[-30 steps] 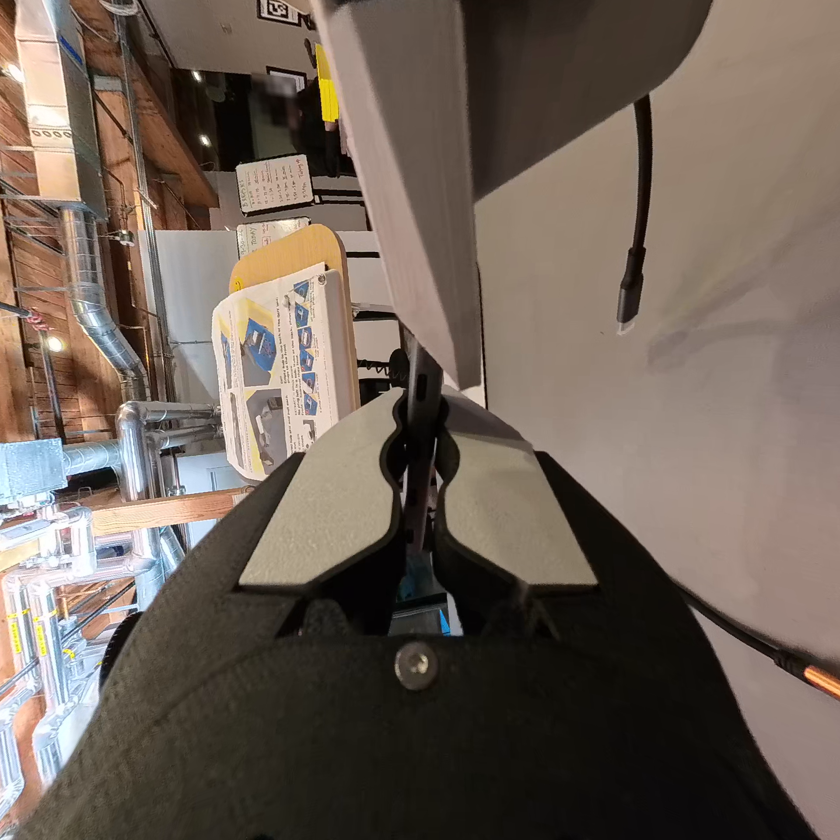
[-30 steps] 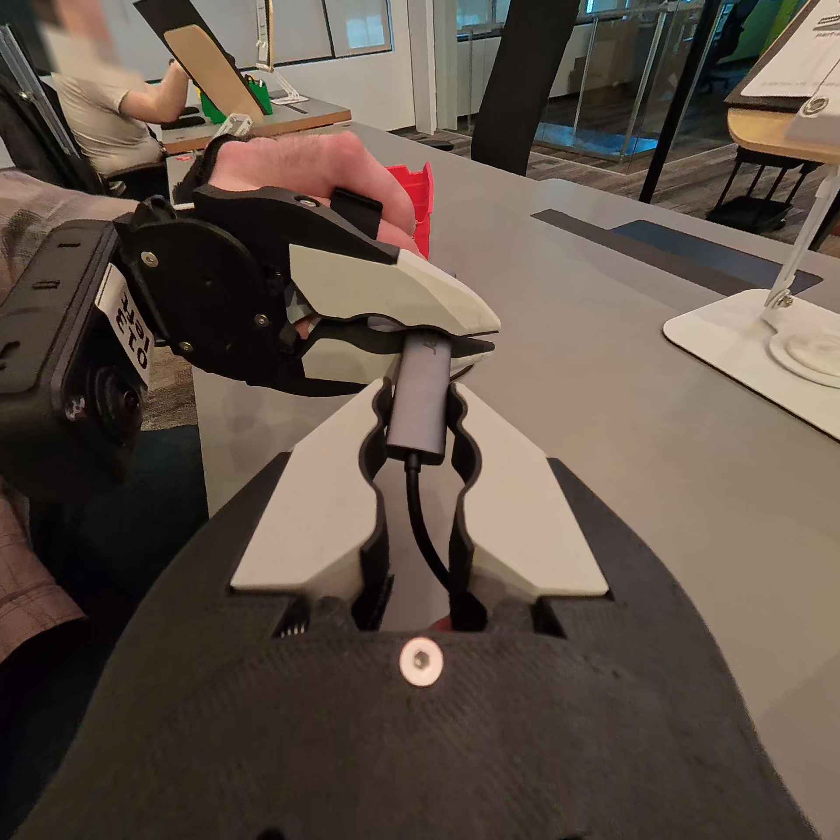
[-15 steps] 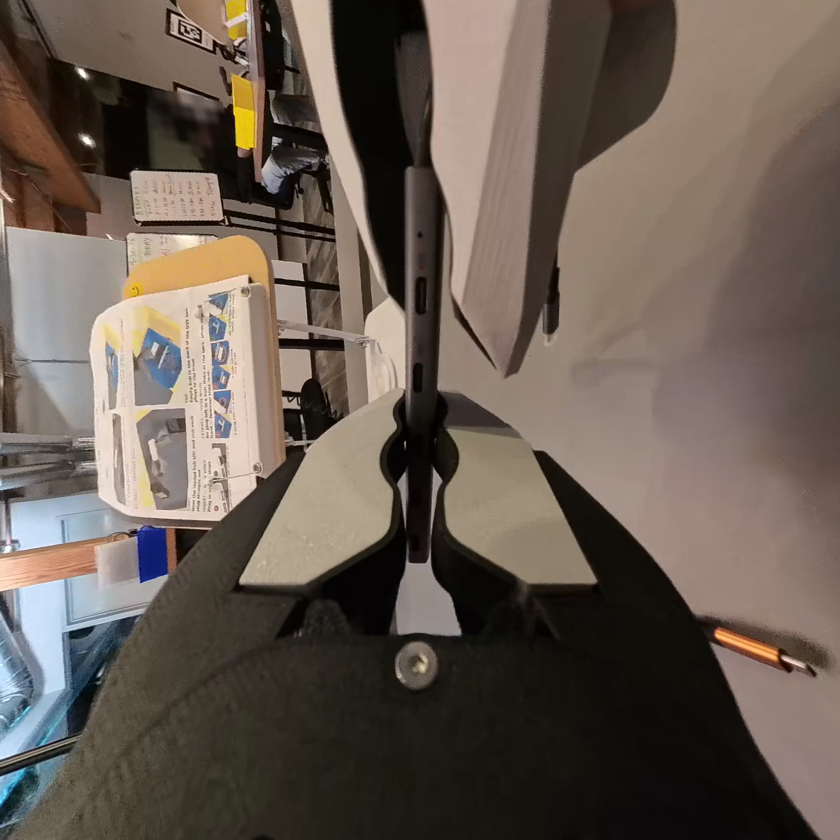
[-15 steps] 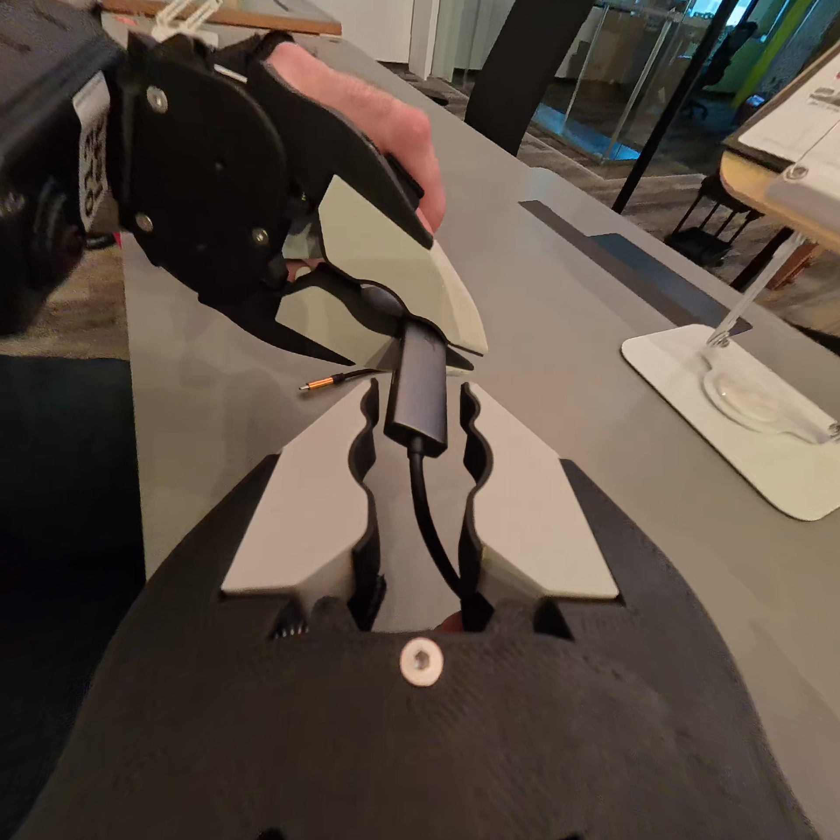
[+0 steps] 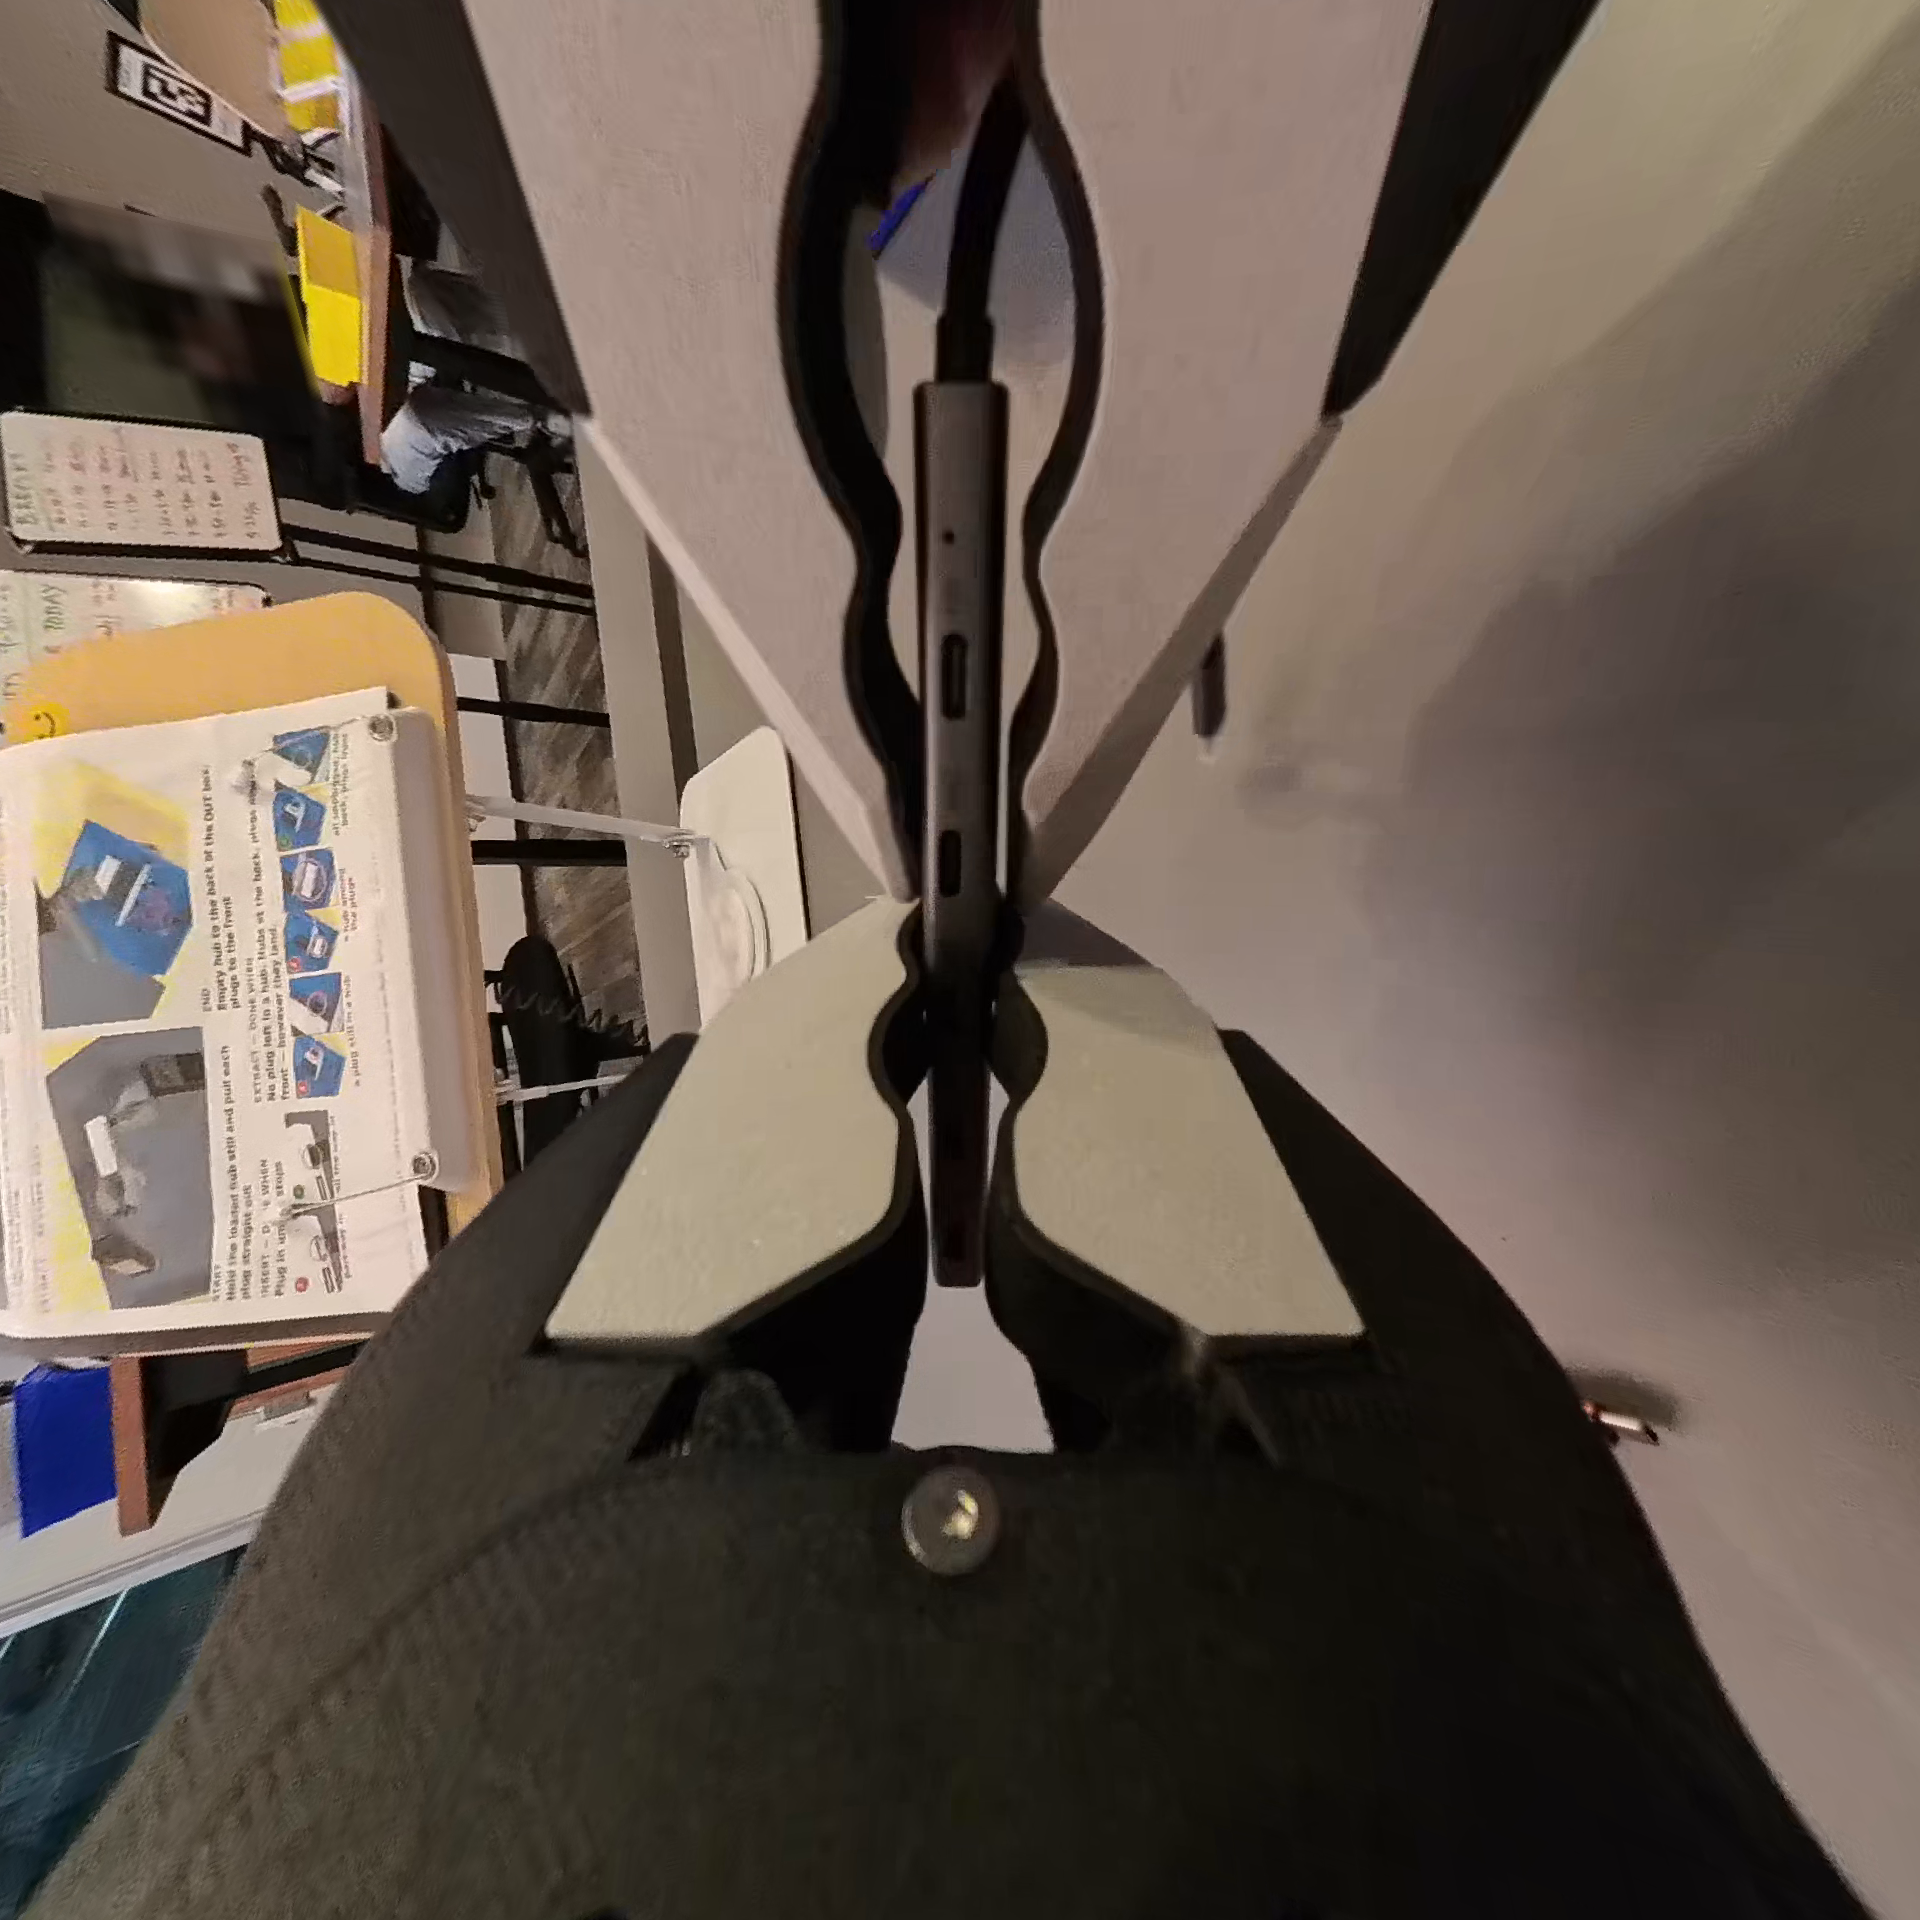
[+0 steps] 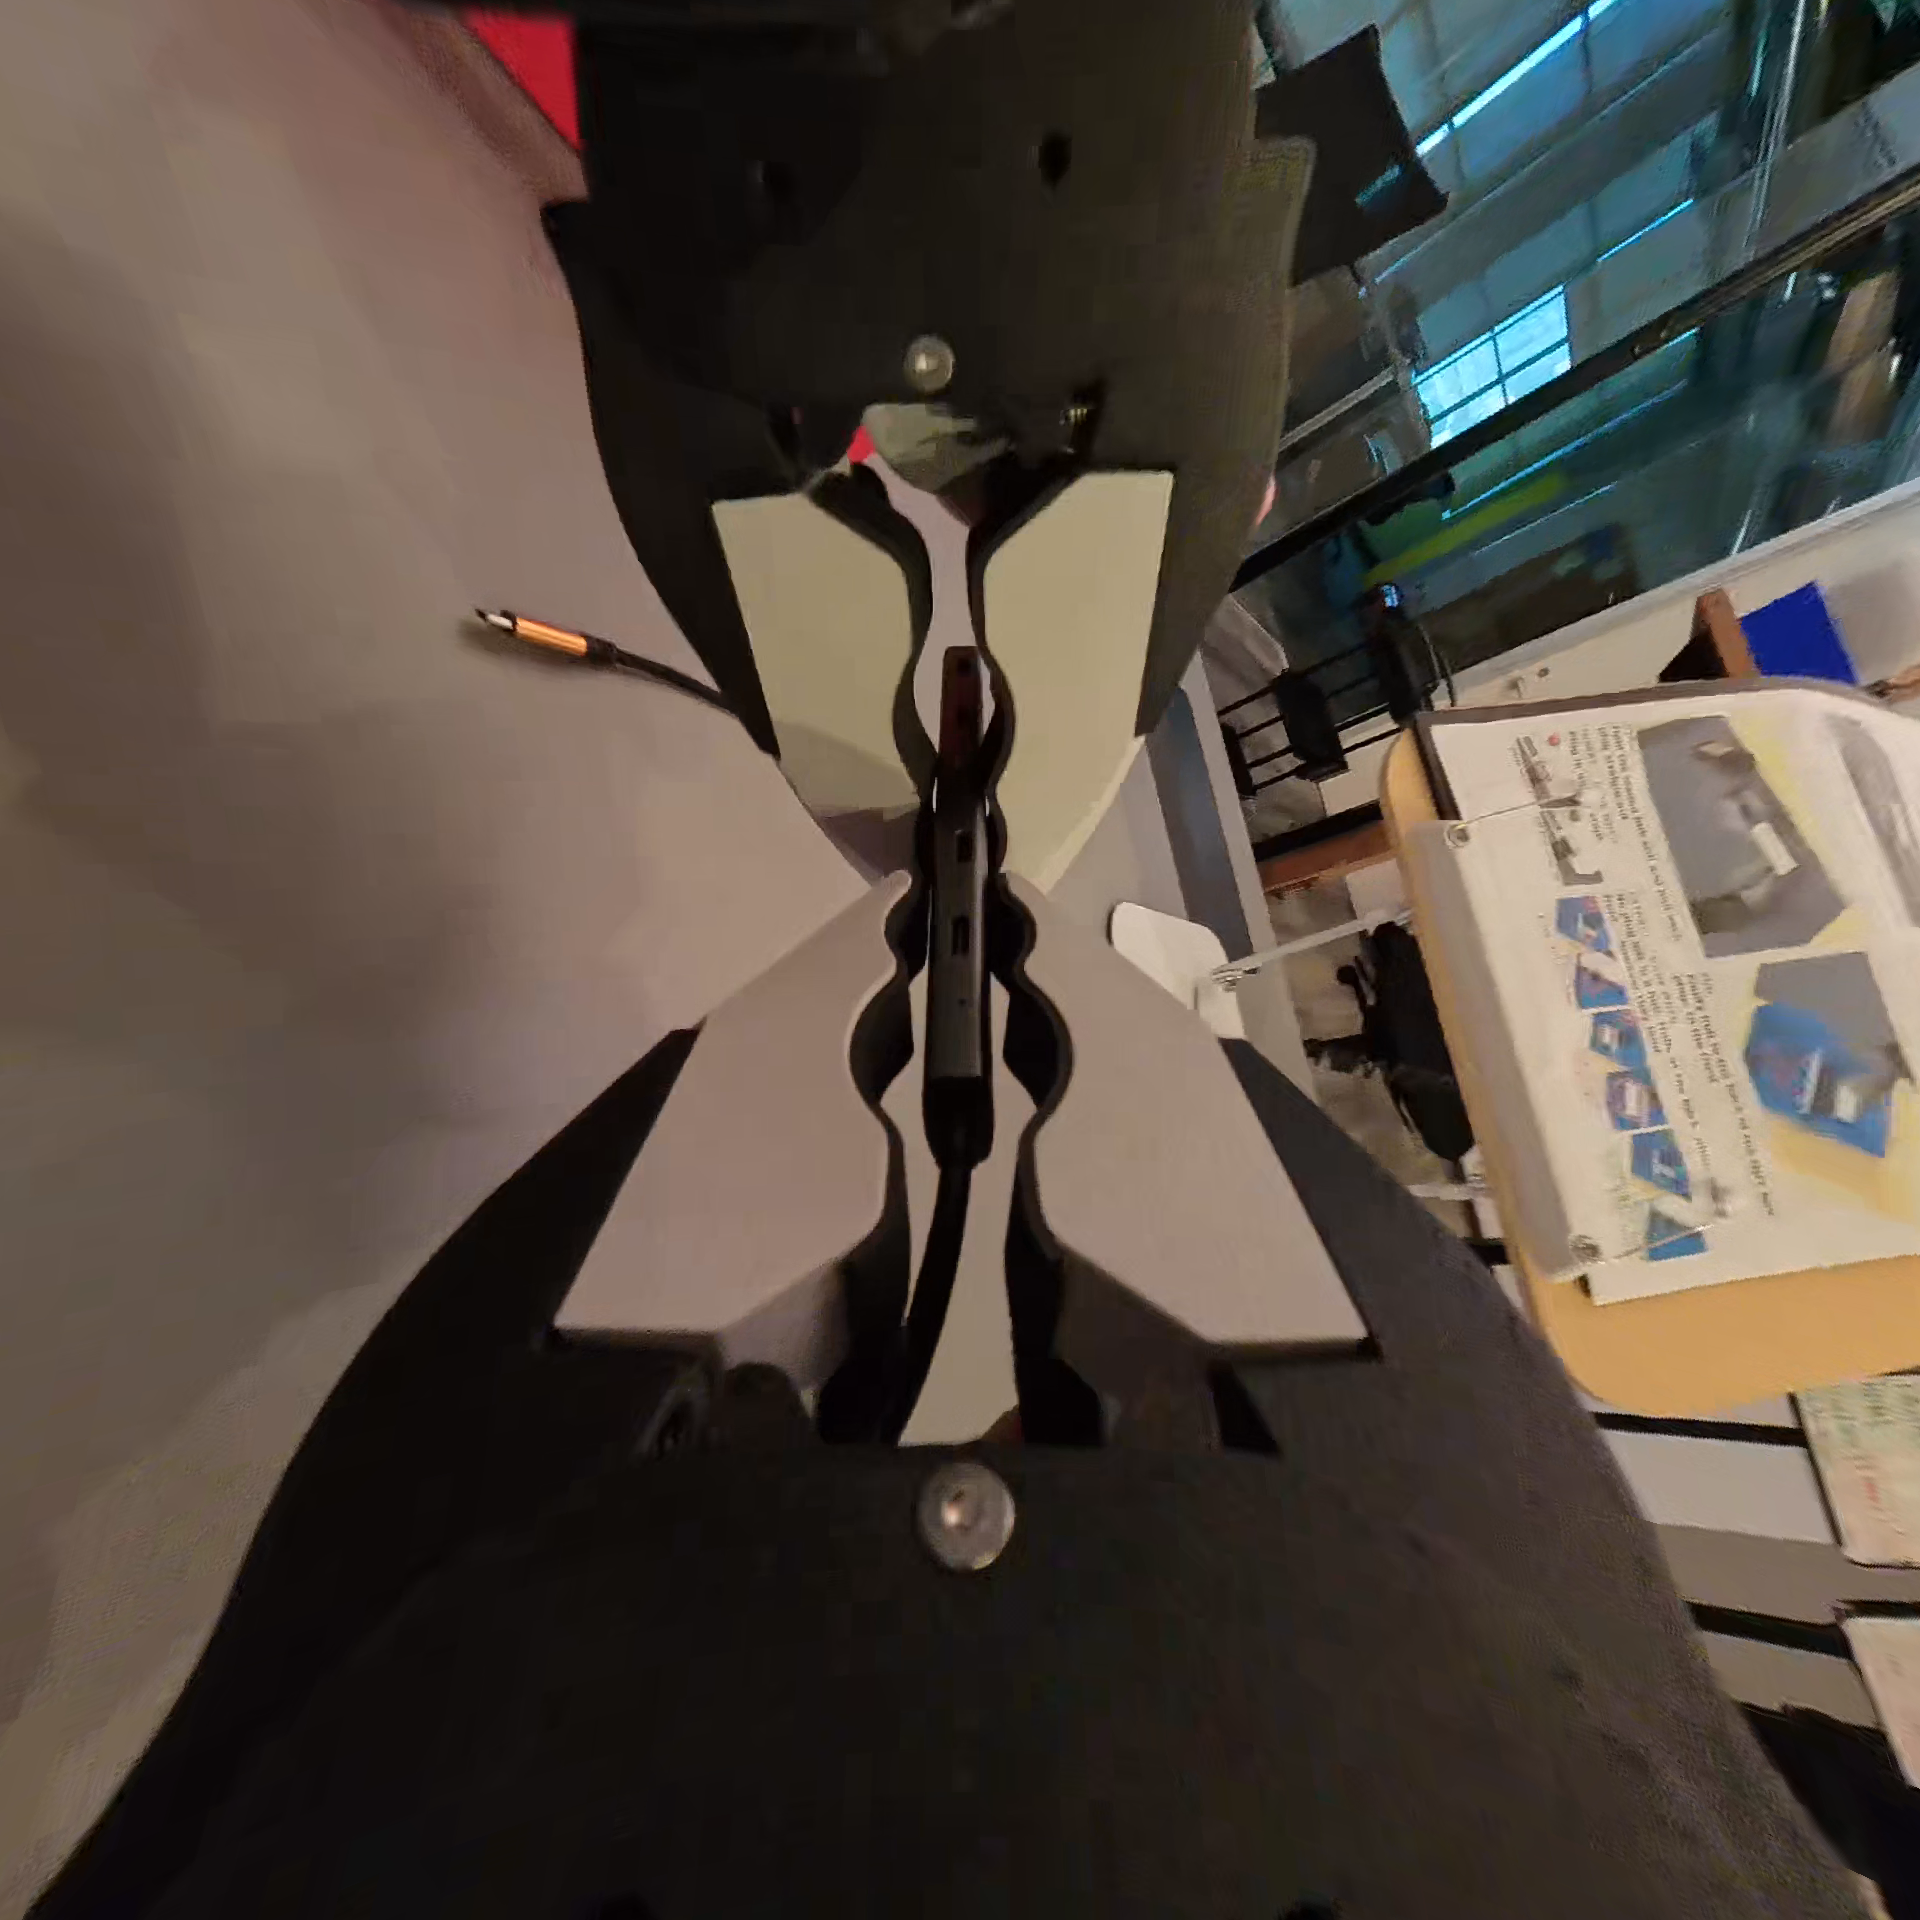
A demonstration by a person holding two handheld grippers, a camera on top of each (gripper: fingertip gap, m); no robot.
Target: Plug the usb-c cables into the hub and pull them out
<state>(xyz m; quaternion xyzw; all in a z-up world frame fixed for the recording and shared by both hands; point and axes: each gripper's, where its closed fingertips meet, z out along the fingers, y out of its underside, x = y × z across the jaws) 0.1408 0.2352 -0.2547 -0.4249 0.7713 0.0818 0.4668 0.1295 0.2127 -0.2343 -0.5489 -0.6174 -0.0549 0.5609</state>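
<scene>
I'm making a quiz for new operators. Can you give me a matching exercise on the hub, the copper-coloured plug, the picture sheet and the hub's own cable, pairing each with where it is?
Things:
1. hub
2. copper-coloured plug
3. picture sheet
4. hub's own cable

Places:
A. lying loose on the grey table
B. on a tan board off the table
C. running back between the right tongs' fingers
D. clamped in the left tongs

Pairs: 1-D, 2-A, 3-B, 4-C
</scene>
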